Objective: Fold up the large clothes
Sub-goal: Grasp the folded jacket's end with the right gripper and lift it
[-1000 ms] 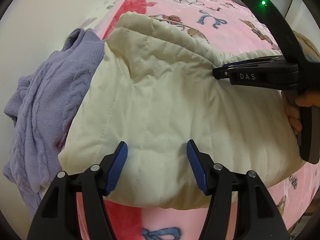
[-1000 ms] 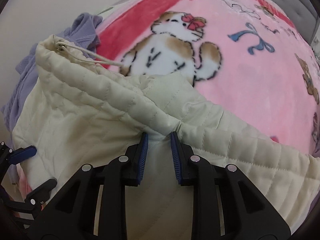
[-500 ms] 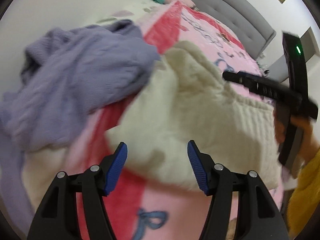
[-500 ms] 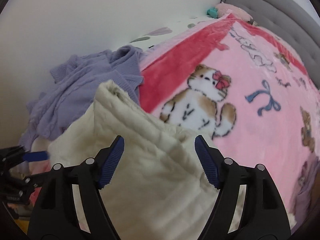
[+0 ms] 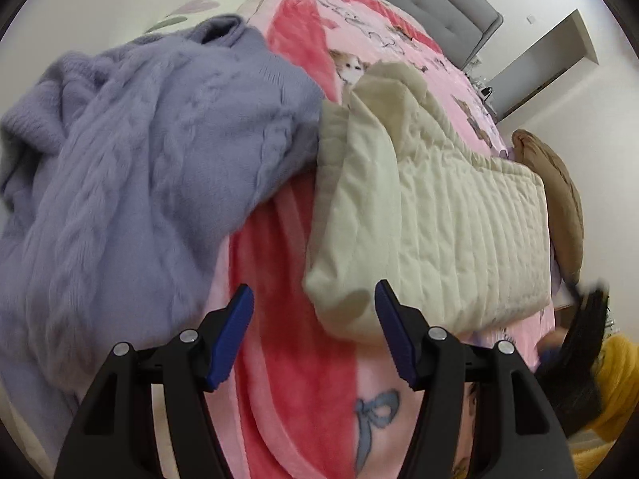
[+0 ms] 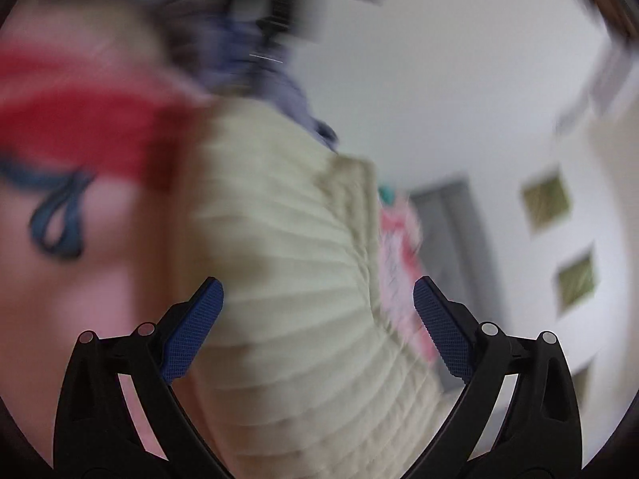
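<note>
A folded cream quilted garment (image 5: 431,223) lies across the pink cartoon blanket (image 5: 303,379) on the bed. My left gripper (image 5: 313,333) hovers open over the blanket at the garment's near corner, nothing between its blue pads. A crumpled lavender cable-knit sweater (image 5: 131,167) lies to its left, overlapping the cream garment's edge. In the blurred right wrist view, my right gripper (image 6: 317,329) has rolled sideways, its jaws opening wide, the cream garment (image 6: 287,263) beyond them and not pinched. The right gripper shows as a dark blur (image 5: 579,359) at the left wrist view's right edge.
A brown cushion (image 5: 559,199) lies past the cream garment's far end. A grey upholstered headboard (image 5: 435,4) and white walls bound the bed. A yellow sleeve (image 5: 615,383) shows at the lower right. Framed pictures (image 6: 547,203) hang on the wall.
The right gripper let go of the cream garment's folded edge, opened wide, and swung away with a roll. The left gripper slid toward the garment's corner, bringing the lavender sweater into view.
</note>
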A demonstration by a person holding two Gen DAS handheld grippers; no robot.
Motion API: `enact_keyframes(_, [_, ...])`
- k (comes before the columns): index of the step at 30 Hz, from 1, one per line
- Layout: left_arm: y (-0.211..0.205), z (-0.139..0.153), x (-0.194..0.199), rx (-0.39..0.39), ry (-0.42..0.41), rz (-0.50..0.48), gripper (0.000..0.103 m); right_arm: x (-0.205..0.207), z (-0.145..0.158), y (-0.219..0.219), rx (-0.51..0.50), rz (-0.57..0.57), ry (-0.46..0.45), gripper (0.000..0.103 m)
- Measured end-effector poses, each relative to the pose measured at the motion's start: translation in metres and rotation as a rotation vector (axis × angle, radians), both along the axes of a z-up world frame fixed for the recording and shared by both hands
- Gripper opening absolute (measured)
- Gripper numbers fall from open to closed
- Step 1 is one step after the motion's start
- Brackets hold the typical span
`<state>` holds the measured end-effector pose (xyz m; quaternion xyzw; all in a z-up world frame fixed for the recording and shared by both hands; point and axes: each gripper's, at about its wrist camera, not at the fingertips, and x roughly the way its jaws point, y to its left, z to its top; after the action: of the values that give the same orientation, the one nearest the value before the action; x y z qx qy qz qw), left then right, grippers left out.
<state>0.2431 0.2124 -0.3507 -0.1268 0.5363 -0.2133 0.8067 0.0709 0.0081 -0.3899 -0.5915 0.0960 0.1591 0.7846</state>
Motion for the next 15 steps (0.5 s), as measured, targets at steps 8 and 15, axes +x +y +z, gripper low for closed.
enact_keyframes(8, [-0.008, 0.005, 0.008, 0.030, -0.026, -0.046, 0.062, 0.046, -0.056, 0.070, -0.214, -0.069, 0.023, 0.090])
enact_keyframes(15, [0.007, 0.007, 0.021, -0.030, 0.006, -0.038, 0.070, 0.068, -0.025, 0.065, -0.055, -0.167, 0.214, 0.032])
